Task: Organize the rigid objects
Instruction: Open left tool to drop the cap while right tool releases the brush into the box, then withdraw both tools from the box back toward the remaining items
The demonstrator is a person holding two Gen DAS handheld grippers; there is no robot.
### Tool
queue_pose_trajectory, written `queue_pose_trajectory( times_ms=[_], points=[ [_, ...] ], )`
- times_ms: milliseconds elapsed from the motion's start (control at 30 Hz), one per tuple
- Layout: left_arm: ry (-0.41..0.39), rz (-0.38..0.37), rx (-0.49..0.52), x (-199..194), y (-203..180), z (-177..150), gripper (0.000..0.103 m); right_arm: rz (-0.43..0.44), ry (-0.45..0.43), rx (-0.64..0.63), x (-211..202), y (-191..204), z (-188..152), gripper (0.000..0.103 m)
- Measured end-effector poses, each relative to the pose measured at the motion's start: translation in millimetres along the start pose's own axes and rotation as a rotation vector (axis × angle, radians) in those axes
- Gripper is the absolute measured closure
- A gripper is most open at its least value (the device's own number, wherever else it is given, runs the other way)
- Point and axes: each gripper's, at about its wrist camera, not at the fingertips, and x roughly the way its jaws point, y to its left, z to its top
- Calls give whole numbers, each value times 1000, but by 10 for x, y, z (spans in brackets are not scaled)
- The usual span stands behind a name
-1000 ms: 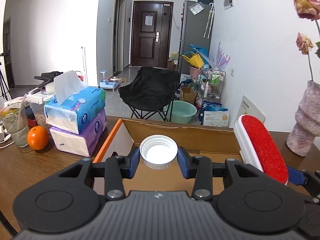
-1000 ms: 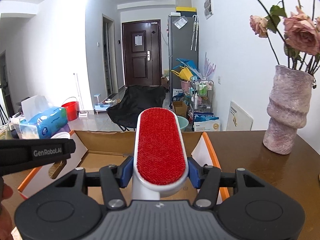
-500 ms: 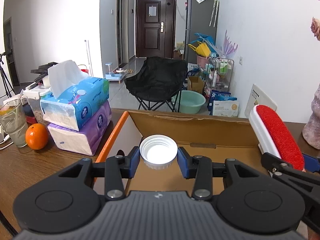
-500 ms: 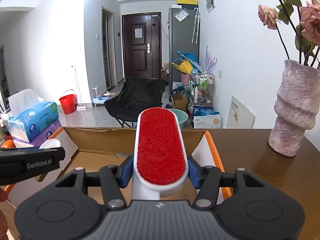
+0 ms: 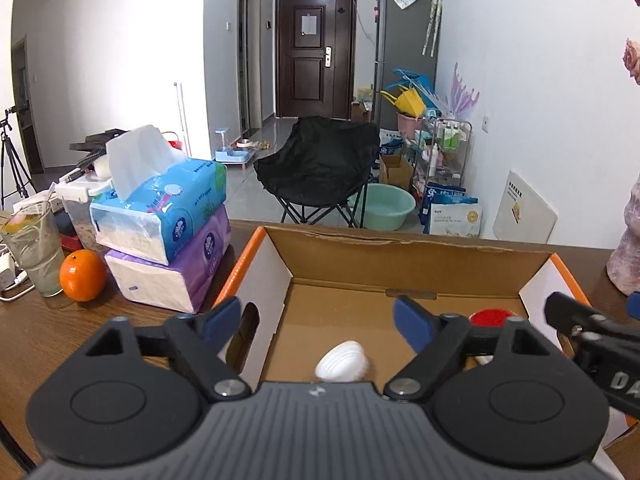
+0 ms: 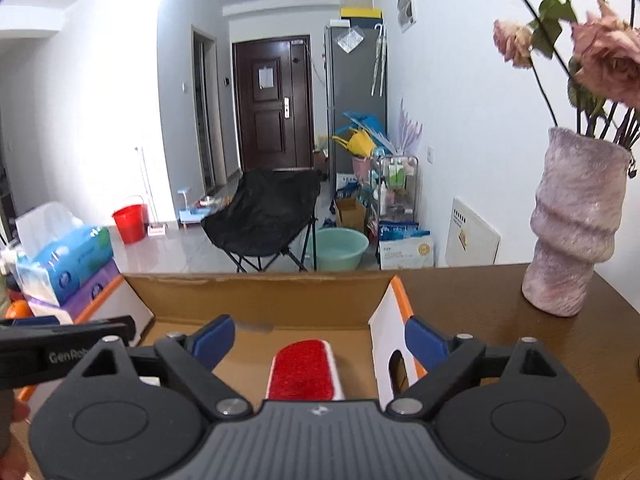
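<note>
From the left wrist view, the open cardboard box (image 5: 400,268) sits on the brown table (image 5: 48,336) with its orange-edged left flap (image 5: 256,280) standing up just right of the stacked tissue packs (image 5: 168,240); an orange (image 5: 83,275) and a glass of drink (image 5: 34,248) stand nearer the table's left edge, so the clear room lies over the box floor. The left gripper (image 5: 318,320) hangs over the near part of the box with its jaws spread wide, having just opened, and nothing between the pads. The white plastic lid (image 5: 343,366) it pinched a second ago now lies tilted on the box floor below and between the fingers, close to the near wall. A red tip of the lint brush (image 5: 492,317) shows on the floor toward the right flap, and part of the right gripper (image 5: 592,340) reaches in from the right. From the right wrist view, the right gripper (image 6: 319,340) also stands wide open, its jaws just parted and empty. The lint brush (image 6: 302,372), gripped upright between them earlier, now lies flat on the box floor, red face up, below the fingers and just left of the white right flap (image 6: 390,344). A pink vase (image 6: 572,232) of dried flowers stands well apart near the table's right edge. The left gripper's arm (image 6: 60,344) crosses the left side.
</note>
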Motion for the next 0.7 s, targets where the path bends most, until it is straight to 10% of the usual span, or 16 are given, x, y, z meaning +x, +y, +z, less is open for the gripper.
queue_pose_trajectory(
  times_ms=[700],
  points=[
    [-30, 13, -5, -139, -21, -12, 0, -6, 15, -10, -51, 21, -60, 0]
  ],
)
